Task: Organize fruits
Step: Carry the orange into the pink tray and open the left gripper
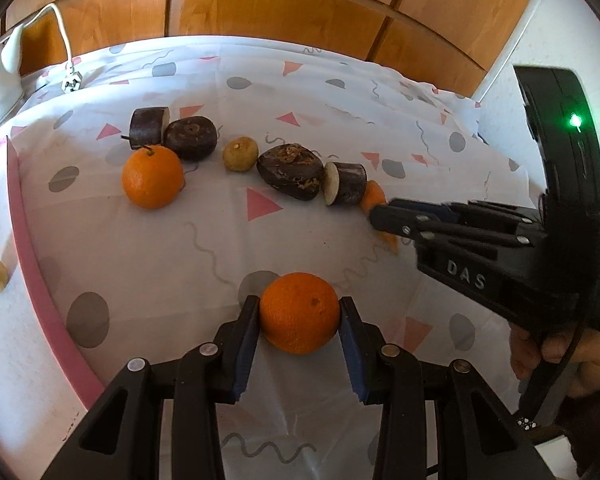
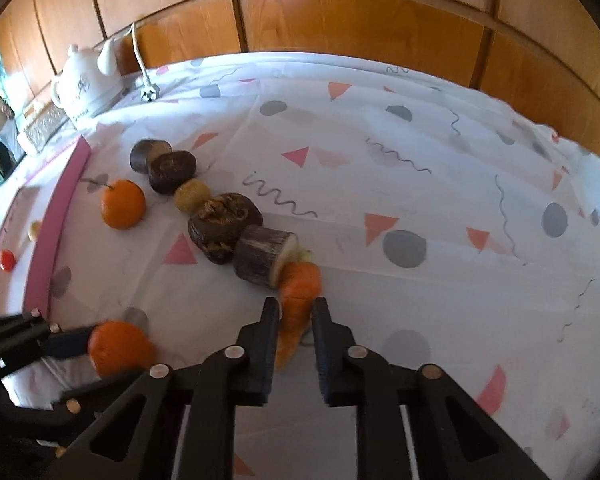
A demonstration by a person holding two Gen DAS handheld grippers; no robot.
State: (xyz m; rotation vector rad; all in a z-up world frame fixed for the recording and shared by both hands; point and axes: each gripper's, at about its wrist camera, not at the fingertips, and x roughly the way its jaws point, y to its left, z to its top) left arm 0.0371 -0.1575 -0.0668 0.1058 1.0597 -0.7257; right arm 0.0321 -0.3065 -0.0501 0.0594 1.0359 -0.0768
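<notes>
Taking the row of dark root pieces [image 1: 292, 172] as landmark, the left gripper [image 1: 299, 312] clasps an orange [image 1: 299, 313] well in front of it, a second orange [image 1: 153, 178] (stalk on) lies touching its left end, and the right gripper [image 2: 296, 312] pinches a carrot [image 2: 298, 296] at its right end.
</notes>
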